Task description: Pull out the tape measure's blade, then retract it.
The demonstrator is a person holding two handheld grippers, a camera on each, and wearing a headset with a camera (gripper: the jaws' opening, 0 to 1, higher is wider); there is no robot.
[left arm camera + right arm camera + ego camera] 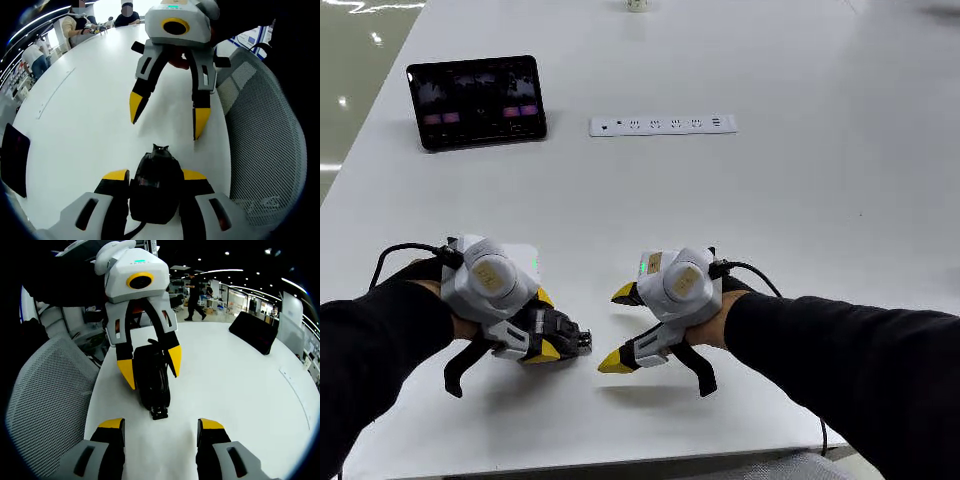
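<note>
At the lower centre of the head view, the left gripper [558, 335] was clamped on the black tape measure [575, 338]. Its blade end pointed right toward the right gripper [617, 328], whose jaws stood spread wide and touched nothing.

Black tape measure [154, 192]: compact dark case clamped between the yellow-tipped jaws of the left gripper [155, 175], one jaw on each broad side; blade wound in, with just its small metal end hook [160, 148] projecting at the case mouth; the hook end points forward, away from the holding hand; in the right gripper view the case stands on edge, low over the white table [240, 390], near the table's front edge; contact with the surface cannot be told.
</note>
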